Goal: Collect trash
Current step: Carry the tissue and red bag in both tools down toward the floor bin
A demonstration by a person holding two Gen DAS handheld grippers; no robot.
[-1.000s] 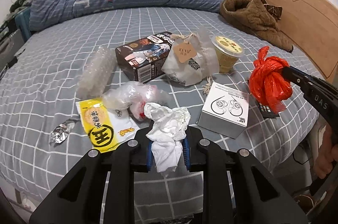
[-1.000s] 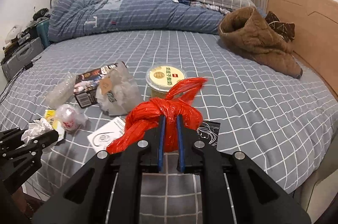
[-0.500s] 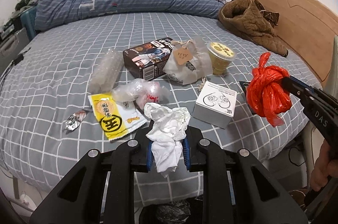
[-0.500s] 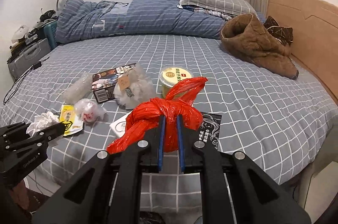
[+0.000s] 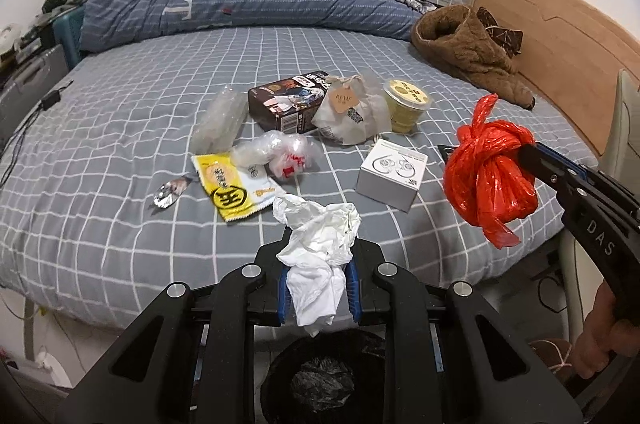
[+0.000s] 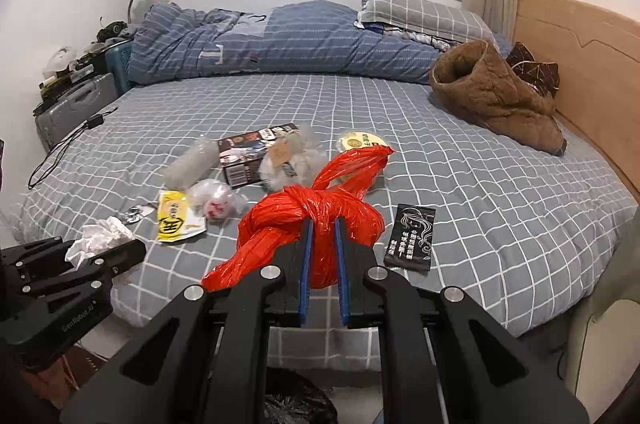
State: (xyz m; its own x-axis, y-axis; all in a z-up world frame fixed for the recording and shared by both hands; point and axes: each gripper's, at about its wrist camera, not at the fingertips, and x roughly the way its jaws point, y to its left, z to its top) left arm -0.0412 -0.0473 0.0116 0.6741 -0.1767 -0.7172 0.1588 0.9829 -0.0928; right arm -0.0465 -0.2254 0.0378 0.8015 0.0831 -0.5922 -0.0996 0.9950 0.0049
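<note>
Both grippers have drawn back from the bed (image 5: 120,128), bringing a black-lined bin (image 5: 320,380) into view below. Left gripper (image 5: 320,288) is clamped on a crumpled white tissue (image 5: 316,256), its long axis hanging downward over the bin. Right gripper (image 6: 322,264) is clamped on a knotted red bag (image 6: 312,220), tail pointing up and away.

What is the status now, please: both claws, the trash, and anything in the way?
Left claw shut on white tissue. Right claw shut on red bag. Black bin below, nothing blocking. More litter on bed.
</note>
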